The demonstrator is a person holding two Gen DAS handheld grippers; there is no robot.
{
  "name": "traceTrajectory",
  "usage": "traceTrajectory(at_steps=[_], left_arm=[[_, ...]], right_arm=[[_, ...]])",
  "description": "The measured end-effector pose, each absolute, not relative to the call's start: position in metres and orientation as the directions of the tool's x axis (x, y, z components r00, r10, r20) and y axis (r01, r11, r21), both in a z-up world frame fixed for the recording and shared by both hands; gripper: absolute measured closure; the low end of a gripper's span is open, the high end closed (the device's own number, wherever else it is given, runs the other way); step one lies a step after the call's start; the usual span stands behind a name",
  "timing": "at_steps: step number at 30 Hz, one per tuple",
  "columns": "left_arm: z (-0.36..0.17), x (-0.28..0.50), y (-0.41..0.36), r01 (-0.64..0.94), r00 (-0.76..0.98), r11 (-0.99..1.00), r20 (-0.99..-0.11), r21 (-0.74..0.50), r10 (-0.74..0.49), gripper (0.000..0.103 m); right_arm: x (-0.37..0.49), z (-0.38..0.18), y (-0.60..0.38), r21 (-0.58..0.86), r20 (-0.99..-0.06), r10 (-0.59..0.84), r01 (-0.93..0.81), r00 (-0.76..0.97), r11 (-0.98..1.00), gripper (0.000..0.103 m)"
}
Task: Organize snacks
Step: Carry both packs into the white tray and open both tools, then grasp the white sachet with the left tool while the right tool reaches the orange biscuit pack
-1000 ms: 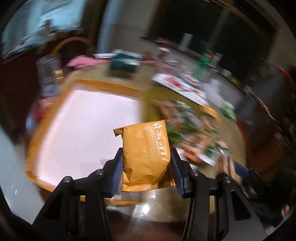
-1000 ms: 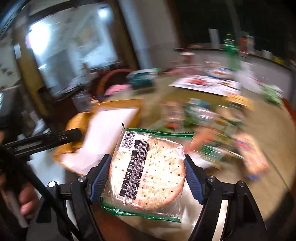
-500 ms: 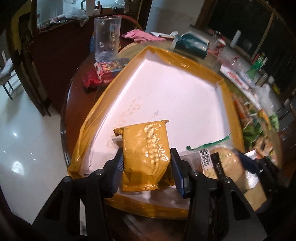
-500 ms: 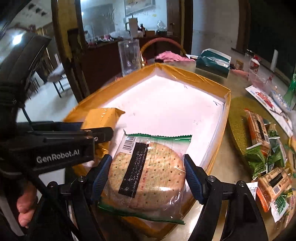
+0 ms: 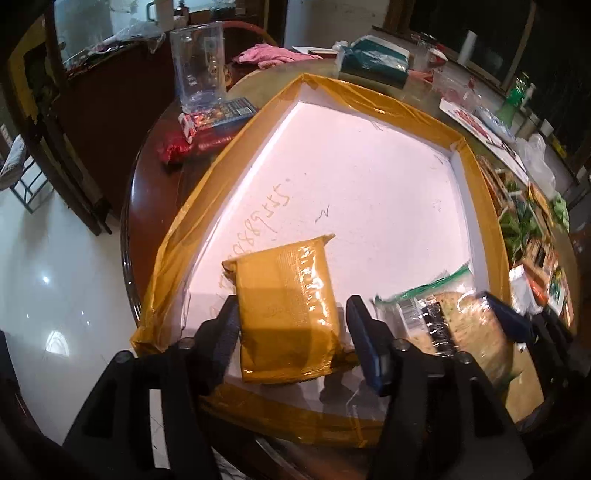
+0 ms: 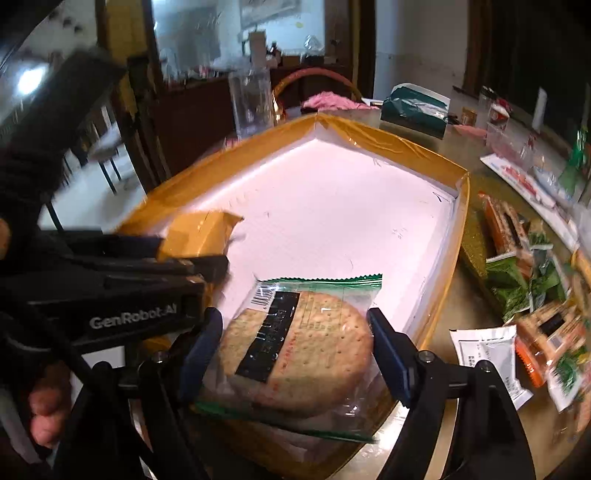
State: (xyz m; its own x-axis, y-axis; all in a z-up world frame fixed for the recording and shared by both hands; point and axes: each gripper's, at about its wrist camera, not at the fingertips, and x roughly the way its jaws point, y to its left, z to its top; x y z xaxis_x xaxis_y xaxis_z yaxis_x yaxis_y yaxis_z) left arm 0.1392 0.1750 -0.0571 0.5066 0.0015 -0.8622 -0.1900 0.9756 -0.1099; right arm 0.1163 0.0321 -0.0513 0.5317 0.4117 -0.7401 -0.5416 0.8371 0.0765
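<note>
The left tool [image 5: 291, 332] is opening, its pads drawing off the yellow snack packet [image 5: 286, 306] that lies between them at the near edge of the white tray [image 5: 369, 192]. Beside it, the right tool [image 6: 295, 347] is clamped on the round cracker packet [image 6: 301, 349], held over the tray's near corner.

A round wooden table [image 5: 147, 206] stands on a glossy white floor [image 5: 55, 295] that reflects lamps. Behind it are a dark sideboard [image 5: 107, 122], a chair [image 6: 107, 144] and dark windows [image 5: 480, 33].
</note>
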Motion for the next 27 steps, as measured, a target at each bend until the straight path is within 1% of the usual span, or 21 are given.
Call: traceTrajectory(at_steps=[1, 2, 4, 8, 11, 14, 18, 21, 24, 27], left_arm=[[-0.052, 0.137, 0.173, -0.196, 0.525, 0.974, -0.851, -0.115, 0.005, 0.041], [-0.045, 0.134, 0.171, -0.195, 0.552, 0.974, -0.834, -0.119, 0.008, 0.03], [-0.031, 0.127, 0.163, -0.186, 0.609, 0.976, -0.793, -0.113, 0.024, 0.02], [-0.006, 0.114, 0.141, -0.156, 0.681, 0.986, -0.729, -0.057, 0.066, 0.019], [0.007, 0.107, 0.124, -0.123, 0.708, 0.991, -0.704, -0.048, 0.054, 0.018], [0.015, 0.104, 0.106, -0.076, 0.712, 0.996, -0.702, -0.056, 0.015, 0.018], [0.02, 0.104, 0.083, -0.002, 0.702, 0.995, -0.709, -0.097, -0.068, 0.018], [0.022, 0.102, 0.059, 0.056, 0.695, 0.995, -0.712, -0.085, -0.1, 0.018], [0.018, 0.1, 0.035, 0.119, 0.676, 0.991, -0.725, -0.066, -0.13, 0.018], [0.01, 0.101, 0.015, 0.149, 0.652, 0.987, -0.744, -0.063, -0.146, 0.018]], right_arm=[[0.115, -0.046, 0.026, 0.111, -0.72, 0.435, -0.529, 0.541, 0.841, 0.023], [0.113, -0.041, 0.021, 0.127, -0.696, 0.451, -0.522, 0.559, 0.844, 0.021], [0.105, -0.028, 0.011, 0.124, -0.648, 0.463, -0.516, 0.604, 0.847, 0.021], [0.093, -0.011, -0.016, 0.172, -0.588, 0.499, -0.504, 0.636, 0.846, 0.02], [0.086, -0.007, -0.043, 0.224, -0.561, 0.509, -0.472, 0.653, 0.853, 0.02], [0.081, -0.009, -0.073, 0.271, -0.555, 0.502, -0.426, 0.663, 0.863, 0.02], [0.08, -0.017, -0.116, 0.324, -0.575, 0.454, -0.319, 0.681, 0.89, 0.02], [0.074, -0.021, -0.147, 0.337, -0.576, 0.401, -0.241, 0.712, 0.91, 0.02], [0.069, -0.022, -0.169, 0.34, -0.575, 0.37, -0.198, 0.729, 0.919, 0.02], [0.066, -0.024, -0.186, 0.356, -0.583, 0.373, -0.186, 0.722, 0.916, 0.02]])
